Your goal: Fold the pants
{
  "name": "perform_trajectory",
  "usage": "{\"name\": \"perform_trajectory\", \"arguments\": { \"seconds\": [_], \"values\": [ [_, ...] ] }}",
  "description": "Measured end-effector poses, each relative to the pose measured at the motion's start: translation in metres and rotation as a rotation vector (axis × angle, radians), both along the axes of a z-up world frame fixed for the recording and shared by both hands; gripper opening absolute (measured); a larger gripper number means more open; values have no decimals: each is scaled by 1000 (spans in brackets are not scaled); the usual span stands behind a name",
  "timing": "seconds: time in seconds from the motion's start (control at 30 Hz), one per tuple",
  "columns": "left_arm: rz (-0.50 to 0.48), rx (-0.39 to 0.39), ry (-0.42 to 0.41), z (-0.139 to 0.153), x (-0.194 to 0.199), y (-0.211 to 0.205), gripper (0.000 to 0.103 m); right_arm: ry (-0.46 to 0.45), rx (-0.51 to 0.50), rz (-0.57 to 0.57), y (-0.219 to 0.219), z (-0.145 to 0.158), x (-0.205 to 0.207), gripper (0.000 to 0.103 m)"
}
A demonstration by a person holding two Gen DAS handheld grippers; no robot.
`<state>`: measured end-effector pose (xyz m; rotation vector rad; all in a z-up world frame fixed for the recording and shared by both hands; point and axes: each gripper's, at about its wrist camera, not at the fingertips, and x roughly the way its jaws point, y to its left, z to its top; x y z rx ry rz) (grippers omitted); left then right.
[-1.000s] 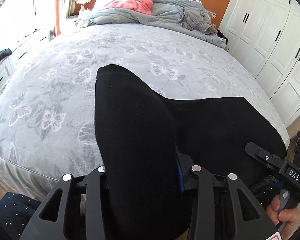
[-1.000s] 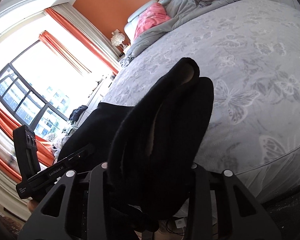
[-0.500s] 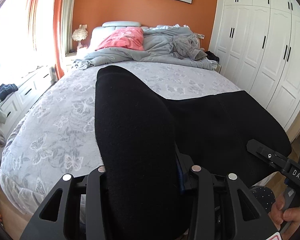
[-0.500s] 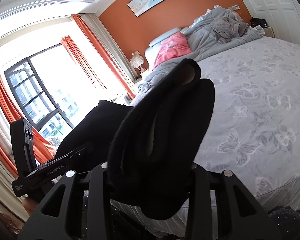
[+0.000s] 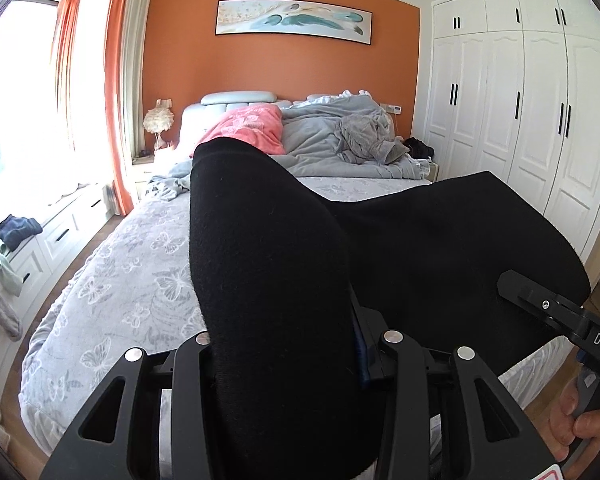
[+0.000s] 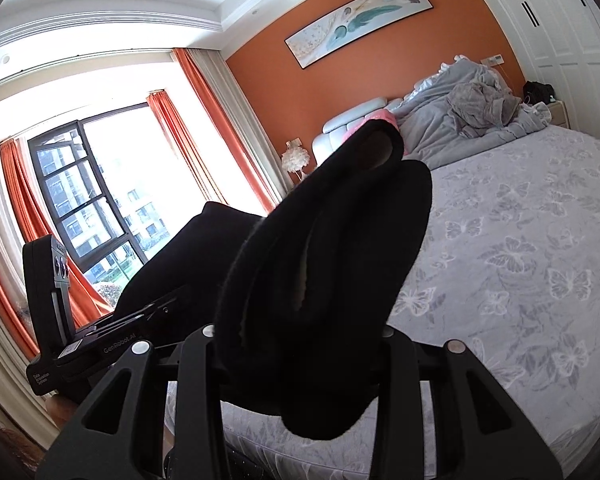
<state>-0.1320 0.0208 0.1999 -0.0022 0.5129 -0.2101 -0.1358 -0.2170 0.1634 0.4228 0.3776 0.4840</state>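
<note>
The left gripper is clamped on a thick bunch of the black pants. The fabric rises out of the closed jaws and blocks the centre of the left wrist view. From there the pants stretch as one raised black span toward the right gripper, which shows at the right edge of that view with the person's right hand on its handle.

In the right wrist view, the right gripper is also clamped on the pants; several layers stand up between its jaws, and an open fold shows at the top. The fingertips are buried in cloth, so the exact depth of the grip cannot be told. The left gripper appears at the left, beside the window.

The pants are held in the air at the foot of the bed, apparently clear of its butterfly-print cover. A grey duvet and a pink pillow lie at the headboard end. White wardrobes stand to the right.
</note>
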Motion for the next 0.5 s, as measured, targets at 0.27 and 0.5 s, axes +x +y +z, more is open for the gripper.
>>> {"name": "perform_trajectory", "arguments": {
  "seconds": [0.27,0.5],
  "values": [
    [-7,6,-80,27,40,-2,38,-86,-22,-1,-1,29,48,34],
    [-6,-32,-149,44,94,6,39,-149,-7,14,-5,44,114,34]
  ]
}}
